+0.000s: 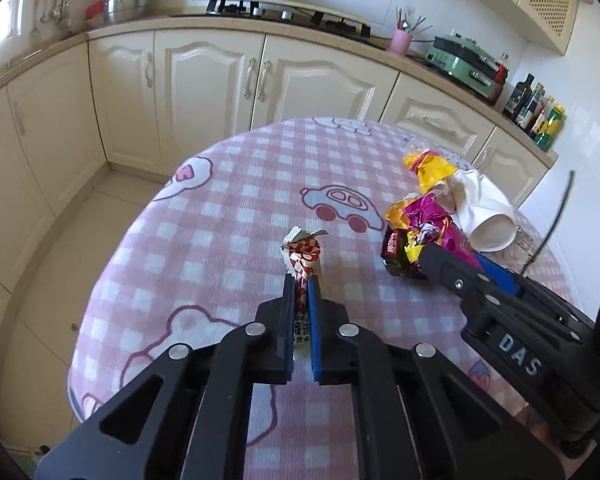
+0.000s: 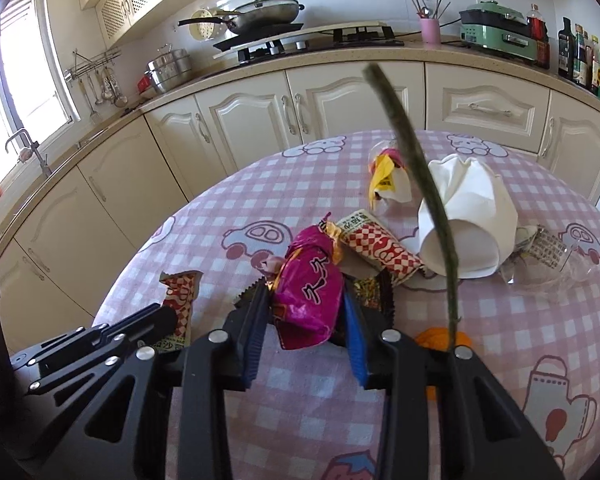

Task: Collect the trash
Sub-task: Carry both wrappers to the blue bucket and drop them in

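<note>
My left gripper (image 1: 301,280) is shut on a red-and-white checkered snack wrapper (image 1: 303,261) over the pink checked tablecloth (image 1: 227,216); the same wrapper shows in the right wrist view (image 2: 181,295). My right gripper (image 2: 304,292) is closed around a magenta snack wrapper (image 2: 310,292) with a dark wrapper under it; it shows in the left wrist view (image 1: 432,224). Behind lie a second red checkered wrapper (image 2: 382,250), a yellow wrapper (image 2: 384,176), a white paper cone (image 2: 466,216) and clear plastic (image 2: 548,256).
A thin green stem (image 2: 420,184) rises across the right wrist view, with something orange (image 2: 432,338) at its foot. Cream kitchen cabinets (image 2: 259,116) ring the table, with a stove and pan (image 2: 267,16), a green appliance (image 2: 496,28) and bottles (image 2: 588,60) on the counter.
</note>
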`<state>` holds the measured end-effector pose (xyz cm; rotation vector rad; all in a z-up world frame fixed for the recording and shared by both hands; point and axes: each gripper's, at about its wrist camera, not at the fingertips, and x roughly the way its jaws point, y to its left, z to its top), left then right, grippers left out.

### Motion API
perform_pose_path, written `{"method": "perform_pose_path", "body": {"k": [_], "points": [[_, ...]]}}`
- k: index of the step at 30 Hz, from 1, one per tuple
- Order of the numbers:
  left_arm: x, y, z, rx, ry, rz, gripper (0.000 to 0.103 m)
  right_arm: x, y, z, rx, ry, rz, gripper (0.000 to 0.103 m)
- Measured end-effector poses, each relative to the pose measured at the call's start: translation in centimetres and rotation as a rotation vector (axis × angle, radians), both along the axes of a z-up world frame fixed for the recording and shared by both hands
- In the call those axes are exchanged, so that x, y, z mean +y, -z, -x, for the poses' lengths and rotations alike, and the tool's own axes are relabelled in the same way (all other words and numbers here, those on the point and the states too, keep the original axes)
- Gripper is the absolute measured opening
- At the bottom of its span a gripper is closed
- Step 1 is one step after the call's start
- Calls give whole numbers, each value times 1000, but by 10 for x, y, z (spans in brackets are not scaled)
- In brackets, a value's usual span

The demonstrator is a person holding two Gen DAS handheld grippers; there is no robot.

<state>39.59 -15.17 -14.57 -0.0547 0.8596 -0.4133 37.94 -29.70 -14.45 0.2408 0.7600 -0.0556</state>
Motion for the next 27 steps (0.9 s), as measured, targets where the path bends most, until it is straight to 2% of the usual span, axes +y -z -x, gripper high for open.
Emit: {"method": "perform_pose_path", "body": {"k": [6,11,19,27], "points": [[29,-20,19,-41,-30,46,5,9,-19,16,-73,-5,11,35],[65,-39,35,-86,-90,60,5,41,-36,27,-113,-69,-9,35],[141,-53,64,-123,-226,60,5,132,-53,38,-131,-253,-37,35],[215,-46,85,-113,-370,42,5,228,-46,37,-95,-421,-51,35]]}}
